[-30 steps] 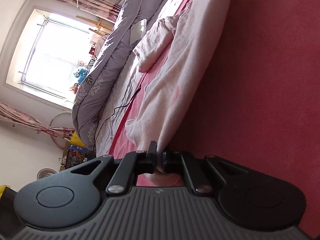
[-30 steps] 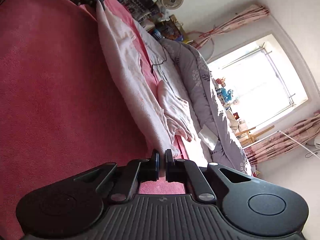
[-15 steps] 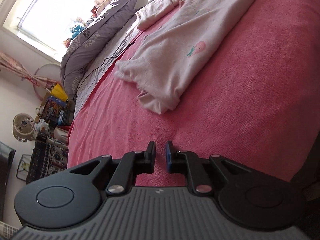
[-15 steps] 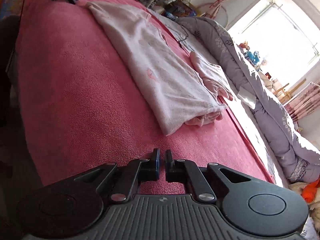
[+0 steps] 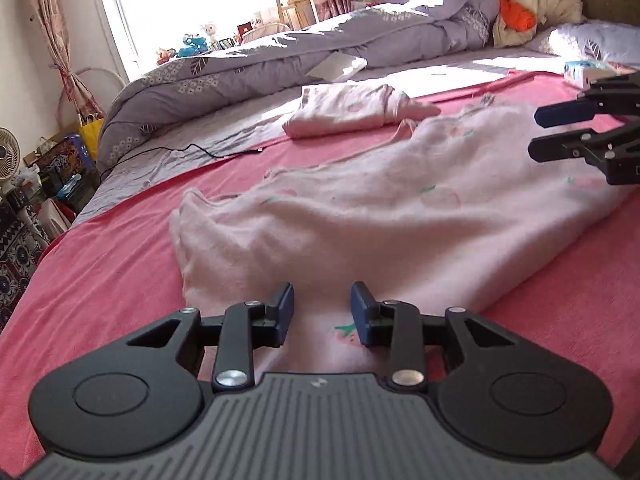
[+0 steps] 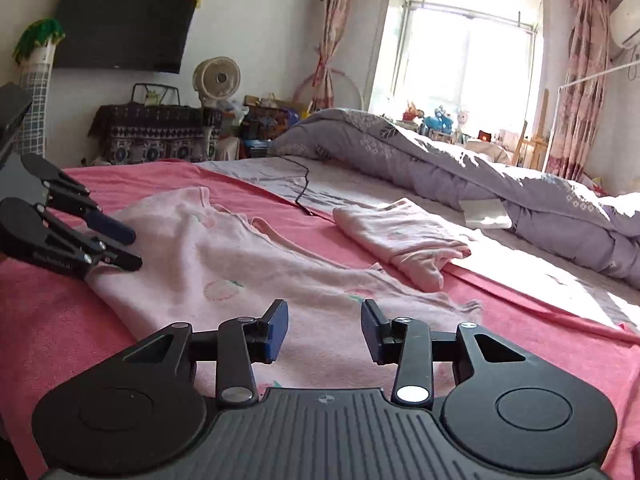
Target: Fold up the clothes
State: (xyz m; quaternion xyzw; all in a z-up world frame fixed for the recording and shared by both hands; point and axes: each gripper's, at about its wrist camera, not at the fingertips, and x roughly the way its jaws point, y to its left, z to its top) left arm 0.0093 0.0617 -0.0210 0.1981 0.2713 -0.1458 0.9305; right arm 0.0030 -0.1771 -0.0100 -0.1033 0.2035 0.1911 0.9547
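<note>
A pale pink garment with strawberry prints lies stretched out, lightly rumpled, on the red blanket. My left gripper hovers over its near end. Its jaws are opening; cloth shows below the gap and the pads do not press it. My right gripper is over the other end of the garment, jaws also opening, nothing pinched. Each gripper shows in the other's view: the right gripper at the right edge, the left gripper at the left edge, both with fingers apart.
A second pink garment, folded, lies farther back on the bed. Behind it are a grey-purple duvet, a black cable and a white flat box. Pillows and bundled clothes are at the headboard. A fan and cluttered furniture stand past the bed's foot.
A second ago both grippers were rolled on their sides and shut, the left on the garment's end. The garment now lies flat; both grippers have rolled level, opened and moved in over its ends.
</note>
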